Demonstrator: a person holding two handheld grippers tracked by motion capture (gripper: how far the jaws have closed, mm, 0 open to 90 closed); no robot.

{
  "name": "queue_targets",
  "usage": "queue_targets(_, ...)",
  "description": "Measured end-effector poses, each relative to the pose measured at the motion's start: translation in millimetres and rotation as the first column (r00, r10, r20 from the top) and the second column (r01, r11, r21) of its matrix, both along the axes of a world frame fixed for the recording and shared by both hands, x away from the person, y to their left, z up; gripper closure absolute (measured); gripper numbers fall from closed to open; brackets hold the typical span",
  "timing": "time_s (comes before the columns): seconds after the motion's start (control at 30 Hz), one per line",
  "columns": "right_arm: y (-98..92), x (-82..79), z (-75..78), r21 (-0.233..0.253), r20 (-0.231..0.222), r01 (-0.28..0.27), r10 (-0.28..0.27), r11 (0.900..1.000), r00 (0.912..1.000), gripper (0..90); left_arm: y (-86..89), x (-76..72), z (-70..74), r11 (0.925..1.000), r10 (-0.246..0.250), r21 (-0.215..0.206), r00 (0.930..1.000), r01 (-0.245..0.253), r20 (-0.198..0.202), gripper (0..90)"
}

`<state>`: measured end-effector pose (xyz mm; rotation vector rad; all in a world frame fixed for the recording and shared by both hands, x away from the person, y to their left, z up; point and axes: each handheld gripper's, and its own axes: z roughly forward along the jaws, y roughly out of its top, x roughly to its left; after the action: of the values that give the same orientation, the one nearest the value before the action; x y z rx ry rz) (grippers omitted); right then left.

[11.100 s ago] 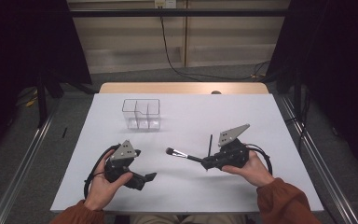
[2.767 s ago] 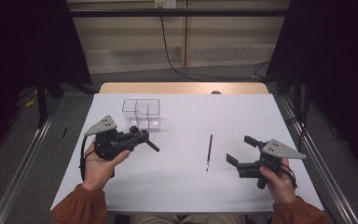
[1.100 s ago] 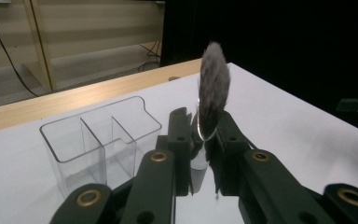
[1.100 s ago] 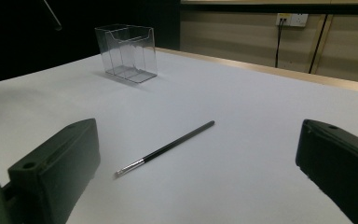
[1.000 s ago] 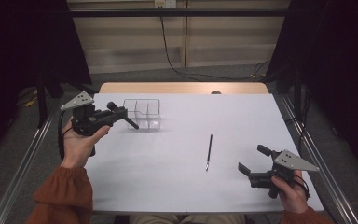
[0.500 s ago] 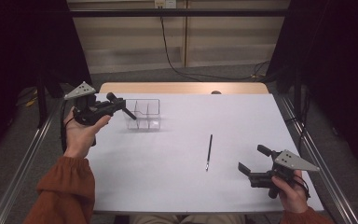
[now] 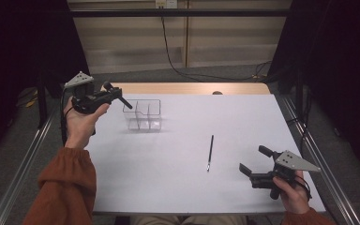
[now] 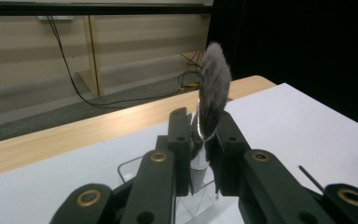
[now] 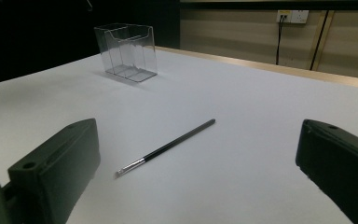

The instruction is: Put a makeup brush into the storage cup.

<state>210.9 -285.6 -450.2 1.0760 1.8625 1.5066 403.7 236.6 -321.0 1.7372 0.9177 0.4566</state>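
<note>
- Two grippers, well apart: the left gripper (image 7: pixel 115 95) is raised beside the clear box (image 7: pixel 143 115), at its left.
- Its jaws clamp a brush (image 8: pixel 212 100), bristles upward.
- A thin brush (image 7: pixel 210 152) lies on the table (image 7: pixel 178 187) between them.
- The right gripper (image 7: pixel 255 161), jaws wide with nothing between, sits just right of it.
</note>
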Motion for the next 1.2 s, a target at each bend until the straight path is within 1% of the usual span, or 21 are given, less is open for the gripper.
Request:
queue_targets(0.07,0.2,0.3,-0.2,-0.005,-0.002,-0.001,0.001,1.0,1.0,0.0,-1.2,4.5,-2.7,1.0,0.0,0.001,0.9999,0.0,-0.01,79.9)
queue_targets(0.1,0.4,0.5,-0.5,-0.007,-0.002,-0.001,0.001,1.0,1.0,0.0,-2.6,6.0,-4.3,0.9999,0.003,0.01,0.9999,-0.003,-0.016,79.9)
queue_targets(0.13,0.4,0.7,-0.6,-0.004,-0.003,-0.001,0.001,1.0,1.0,0.0,-3.8,7.5,-5.6,0.9995,0.005,0.03,0.9999,-0.005,-0.014,79.9)
queue_targets(0.17,0.3,0.8,-0.6,-0.004,-0.003,0.0,0.0,1.0,1.0,0.0,-4.9,8.7,-6.7,0.9993,0.007,0.037,0.9999,-0.006,-0.014,79.9)
queue_targets(0.2,0.3,0.7,-0.5,-0.005,-0.001,0.001,-0.001,1.0,1.0,0.0,-5.0,9.5,-7.2,0.9995,0.006,0.032,0.9998,-0.005,-0.018,79.9)
queue_targets(0.23,0.2,0.7,-0.6,-0.005,-0.001,0.001,-0.001,1.0,1.0,0.0,-4.8,10.6,-7.3,0.9992,0.011,0.038,0.9998,-0.01,-0.016,79.9)
queue_targets(0.3,0.2,0.8,-0.6,-0.004,-0.004,0.001,-0.001,1.0,1.0,0.0,-4.6,13.1,-8.4,0.9993,0.018,0.033,0.9997,-0.017,-0.016,79.9)
queue_targets(0.33,0.2,0.9,-0.7,-0.003,-0.003,0.002,-0.002,1.0,1.0,0.0,-4.6,14.3,-9.1,0.9988,0.025,0.042,0.9996,-0.025,-0.014,79.8)
queue_targets(0.37,0.4,0.8,-0.7,-0.002,-0.004,0.001,-0.001,1.0,1.0,0.0,-4.7,15.6,-10.2,0.9988,0.027,0.041,0.9994,-0.026,-0.021,79.9)
queue_targets(0.47,0.5,0.8,-0.7,-0.004,-0.003,0.0,0.0,1.0,1.0,0.0,-5.4,19.1,-14.0,0.9977,0.035,0.059,0.9989,-0.033,-0.03,79.8)
queue_targets(0.57,0.0,0.6,-0.6,-0.005,-0.002,0.0,0.0,1.0,1.0,0.0,-7.2,21.4,-17.5,0.9973,0.039,0.064,0.9987,-0.037,-0.034,79.9)
queue_targets(0.73,0.2,0.6,-0.7,-0.004,-0.002,-0.001,0.001,1.0,1.0,0.0,-8.5,22.1,-20.2,0.9968,0.032,0.075,0.9987,-0.029,-0.039,79.9)
queue_targets(0.93,0.3,0.4,-0.6,-0.004,-0.002,-0.002,0.002,1.0,1.0,0.0,-8.9,22.6,-26.1,0.9948,0.033,0.098,0.9982,-0.028,-0.05,79.9)
queue_targets(1.07,0.4,0.6,-0.8,-0.006,-0.002,-0.004,0.004,1.0,1.0,0.0,-8.9,22.5,-29.8,0.9948,0.04,0.096,0.9976,-0.034,-0.056,79.8)
queue_targets(1.2,0.4,0.6,-0.8,-0.006,-0.002,-0.004,0.004,1.0,1.0,0.0,-8.5,23.9,-32.3,0.9938,0.037,0.107,0.9974,-0.031,-0.061,79.9)
